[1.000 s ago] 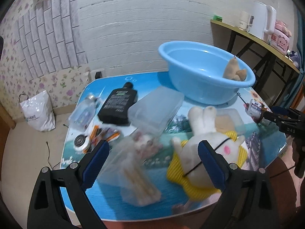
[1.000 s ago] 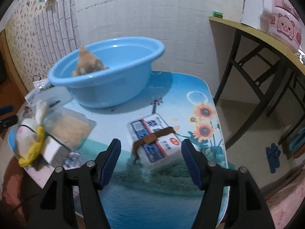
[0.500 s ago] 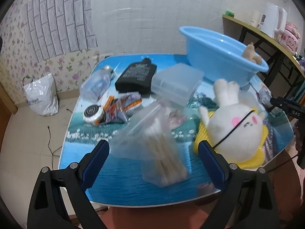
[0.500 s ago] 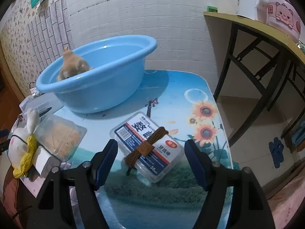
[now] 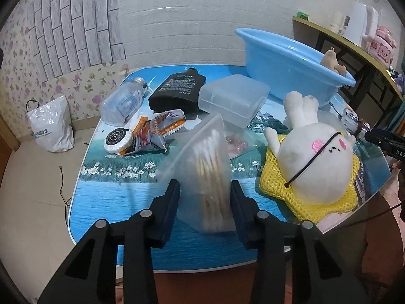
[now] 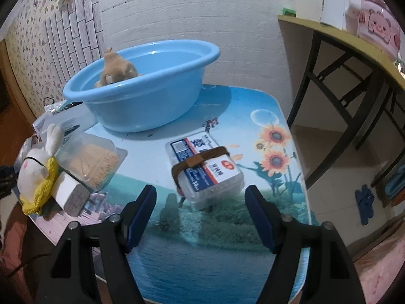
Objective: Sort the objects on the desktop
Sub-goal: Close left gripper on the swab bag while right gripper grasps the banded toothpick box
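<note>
A clear plastic bag of cotton swabs [image 5: 205,162] stands on the blue picture table [image 5: 121,202]. My left gripper [image 5: 205,195] is closing on the bag's lower part, and both pads press its sides. In the right wrist view a clear box with a blue label and a brown band [image 6: 205,167] lies flat. My right gripper [image 6: 201,197] is open, its fingertips either side of the box's near end without touching it. The blue basin [image 6: 141,96] at the back holds a brown plush toy [image 6: 116,68].
A white plush rabbit on a yellow net [image 5: 311,157] lies right of the bag. Behind are a clear lidded box [image 5: 233,98], a black bottle [image 5: 179,88], a clear bottle [image 5: 124,103], a snack packet [image 5: 157,131] and a round tin [image 5: 119,139]. A shelf [image 6: 341,38] stands right.
My left gripper sank toward the table and its wide-open jaws came together on the swab bag. The right gripper has barely moved and stays open over the banded box.
</note>
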`<state>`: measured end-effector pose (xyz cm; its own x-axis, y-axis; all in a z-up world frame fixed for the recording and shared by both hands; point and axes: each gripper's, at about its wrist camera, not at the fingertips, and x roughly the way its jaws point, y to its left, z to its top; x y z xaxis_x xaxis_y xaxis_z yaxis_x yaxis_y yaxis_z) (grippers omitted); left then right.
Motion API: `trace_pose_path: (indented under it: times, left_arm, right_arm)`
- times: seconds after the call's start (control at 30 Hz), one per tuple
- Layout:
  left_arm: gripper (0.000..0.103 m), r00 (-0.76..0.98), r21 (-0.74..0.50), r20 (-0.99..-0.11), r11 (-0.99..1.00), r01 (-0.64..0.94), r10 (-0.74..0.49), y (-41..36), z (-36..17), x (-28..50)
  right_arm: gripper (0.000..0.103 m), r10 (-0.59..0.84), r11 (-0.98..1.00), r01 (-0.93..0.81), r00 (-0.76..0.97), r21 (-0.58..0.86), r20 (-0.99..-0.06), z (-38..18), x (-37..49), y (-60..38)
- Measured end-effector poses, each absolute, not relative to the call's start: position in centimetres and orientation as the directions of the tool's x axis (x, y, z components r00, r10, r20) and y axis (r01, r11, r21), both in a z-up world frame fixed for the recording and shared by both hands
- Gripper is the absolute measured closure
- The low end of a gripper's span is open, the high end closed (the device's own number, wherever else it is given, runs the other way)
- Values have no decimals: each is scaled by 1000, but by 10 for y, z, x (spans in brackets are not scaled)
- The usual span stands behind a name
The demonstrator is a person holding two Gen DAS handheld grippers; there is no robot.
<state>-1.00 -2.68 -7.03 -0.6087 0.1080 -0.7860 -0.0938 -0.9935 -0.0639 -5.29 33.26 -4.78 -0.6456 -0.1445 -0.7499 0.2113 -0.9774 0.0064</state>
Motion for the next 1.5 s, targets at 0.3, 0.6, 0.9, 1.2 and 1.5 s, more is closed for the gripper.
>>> trace_pose_path:
  times: [0.3,0.6,0.9,1.2,1.5]
  left_arm:
    - [65,-613,-77,-781,-992,-96,120,-28,-65,-8]
    - [65,-622,-80,-774,-993,-92,120,-29,-59,-7]
    - [65,-619,-86,-775,-992,-94,126,-26,-60,-9]
    - [65,-611,-69,-784,-993,-91,110,-22,-64,-7]
    - [65,-601,-59,-792,-994,-95,105,-18,-68,-8]
  right_arm:
    - [30,-182,-974,219,-633,51,-753,-58,-77,336]
    - [40,-187,-971,237,-627,43,-756,-62,-77,328]
    - [40,-162,-971,240,-630,8,-760,-50,-50,316]
    - [40,-160,-966,257,-601,1,-783,-51,-32,299]
    - [40,-161,-957,289,-571,-14,-805,-57,-23,287]
